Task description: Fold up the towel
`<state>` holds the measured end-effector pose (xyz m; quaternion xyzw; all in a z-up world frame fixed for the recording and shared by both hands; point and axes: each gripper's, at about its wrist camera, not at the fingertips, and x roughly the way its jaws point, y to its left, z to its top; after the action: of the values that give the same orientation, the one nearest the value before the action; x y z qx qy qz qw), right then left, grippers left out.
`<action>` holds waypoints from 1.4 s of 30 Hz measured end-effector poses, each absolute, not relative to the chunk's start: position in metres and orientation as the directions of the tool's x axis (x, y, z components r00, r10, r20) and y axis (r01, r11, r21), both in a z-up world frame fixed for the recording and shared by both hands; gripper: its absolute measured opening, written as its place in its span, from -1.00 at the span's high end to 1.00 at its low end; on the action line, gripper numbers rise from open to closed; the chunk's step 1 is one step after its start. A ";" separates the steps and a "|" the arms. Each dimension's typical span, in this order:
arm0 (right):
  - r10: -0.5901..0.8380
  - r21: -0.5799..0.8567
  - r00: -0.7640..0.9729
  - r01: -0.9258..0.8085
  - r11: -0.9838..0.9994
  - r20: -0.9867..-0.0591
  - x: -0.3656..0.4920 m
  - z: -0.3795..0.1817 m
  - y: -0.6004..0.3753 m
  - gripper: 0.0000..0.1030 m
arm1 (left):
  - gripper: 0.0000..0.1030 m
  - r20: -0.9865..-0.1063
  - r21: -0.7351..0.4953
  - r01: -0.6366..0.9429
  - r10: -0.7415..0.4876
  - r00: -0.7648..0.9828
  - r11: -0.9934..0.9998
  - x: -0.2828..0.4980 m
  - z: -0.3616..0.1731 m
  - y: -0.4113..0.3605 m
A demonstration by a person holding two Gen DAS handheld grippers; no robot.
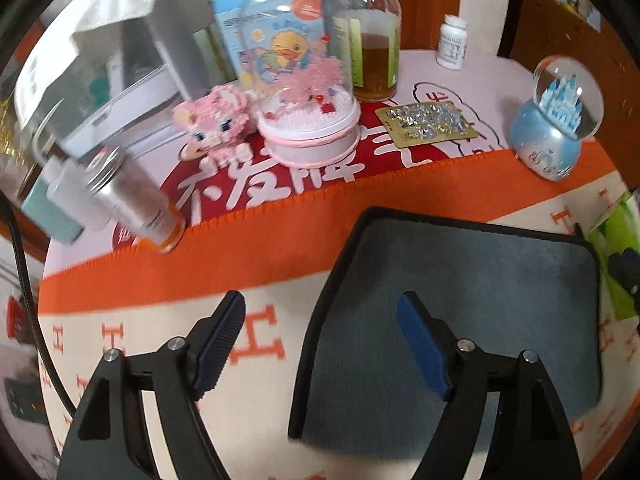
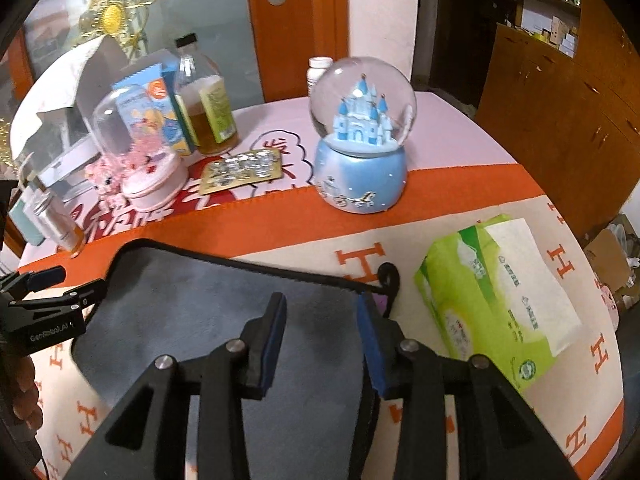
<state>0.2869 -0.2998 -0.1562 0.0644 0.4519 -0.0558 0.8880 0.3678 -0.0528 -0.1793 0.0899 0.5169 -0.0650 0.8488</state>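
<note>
A grey towel with black edging (image 1: 480,300) lies flat on the orange and cream cloth; it also shows in the right wrist view (image 2: 192,308). My left gripper (image 1: 322,312) is open and empty, hovering over the towel's left edge, one finger over the cloth and one over the towel. It appears at the left edge of the right wrist view (image 2: 60,280). My right gripper (image 2: 322,308) is open and empty above the towel's right edge, near its hanging loop (image 2: 390,276).
A blue castle snow globe (image 2: 360,148), a green tissue pack (image 2: 496,300), a pink dome ornament (image 1: 308,92), a pink block figure (image 1: 212,120), an oil bottle (image 1: 376,52), a pill blister (image 1: 428,122), a white pill bottle (image 1: 452,42) and a tilted metal can (image 1: 132,196) stand behind and beside the towel.
</note>
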 end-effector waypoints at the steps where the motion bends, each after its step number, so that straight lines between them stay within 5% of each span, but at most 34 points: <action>1: -0.031 0.073 0.589 0.152 0.986 -0.808 0.282 -0.153 -0.298 0.29 | -0.62 -0.888 0.083 0.193 -0.015 0.459 0.978 0.361 -0.175 -0.049; 13: 0.030 0.111 0.605 0.097 0.989 -0.795 0.217 -0.112 -0.272 0.29 | -0.92 -0.865 0.019 0.135 -0.052 0.500 0.991 0.266 -0.113 -0.013; 20: 0.038 0.106 0.615 0.075 0.992 -0.788 0.174 -0.079 -0.261 0.28 | -0.97 -0.836 0.001 0.083 -0.044 0.546 0.997 0.205 -0.074 0.006; 27: 0.057 0.104 0.641 0.036 0.994 -0.766 0.131 -0.050 -0.253 0.06 | -0.98 -0.809 -0.029 0.010 -0.029 0.587 1.000 0.150 -0.040 0.026; 42: 0.161 0.146 0.638 -0.075 0.986 -0.753 0.057 -0.012 -0.233 0.04 | -0.98 -0.779 -0.010 -0.044 0.020 0.627 0.999 0.054 0.002 0.024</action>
<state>0.0573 -0.2334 -0.0116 0.0506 0.4202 0.0653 0.9036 0.0538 0.0241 0.0025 -0.0141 0.4314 0.0177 0.9019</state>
